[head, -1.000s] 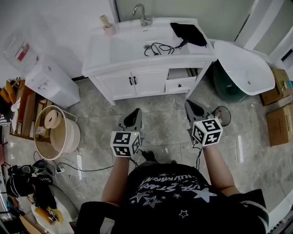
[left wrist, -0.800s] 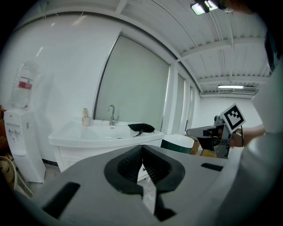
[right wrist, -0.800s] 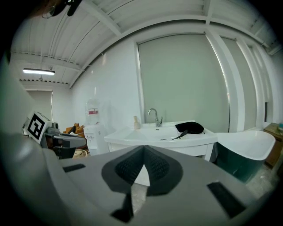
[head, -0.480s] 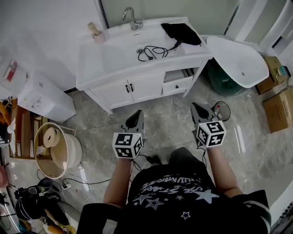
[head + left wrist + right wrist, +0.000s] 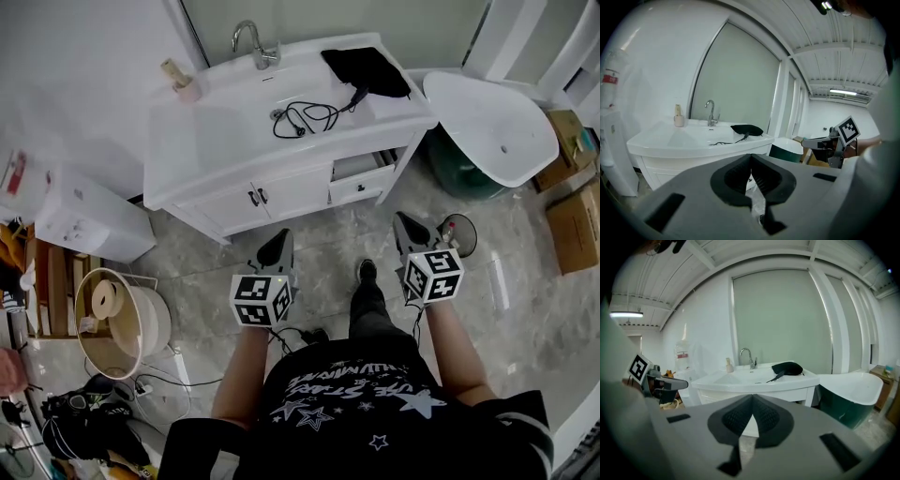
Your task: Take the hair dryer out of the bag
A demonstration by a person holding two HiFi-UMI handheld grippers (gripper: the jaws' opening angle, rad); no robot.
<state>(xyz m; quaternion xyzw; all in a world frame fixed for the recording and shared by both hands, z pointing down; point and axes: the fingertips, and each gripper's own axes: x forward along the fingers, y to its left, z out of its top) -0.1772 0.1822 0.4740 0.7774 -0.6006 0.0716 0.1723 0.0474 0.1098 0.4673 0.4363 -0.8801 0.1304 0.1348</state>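
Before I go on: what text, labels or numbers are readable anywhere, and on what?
No text reads clearly enough to quote.
Shirt: white lettering with stars, upside down, too blurred to read.
Red label on the water bottle: too small to read.
Marker cubes: square patterns only, no words.

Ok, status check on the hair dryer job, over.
Left gripper and right gripper empty, jaws shut, short of the vanity. Black bag on the countertop's right end, cord trailing into the basin; hair dryer not visible. Drawer beneath ajar.
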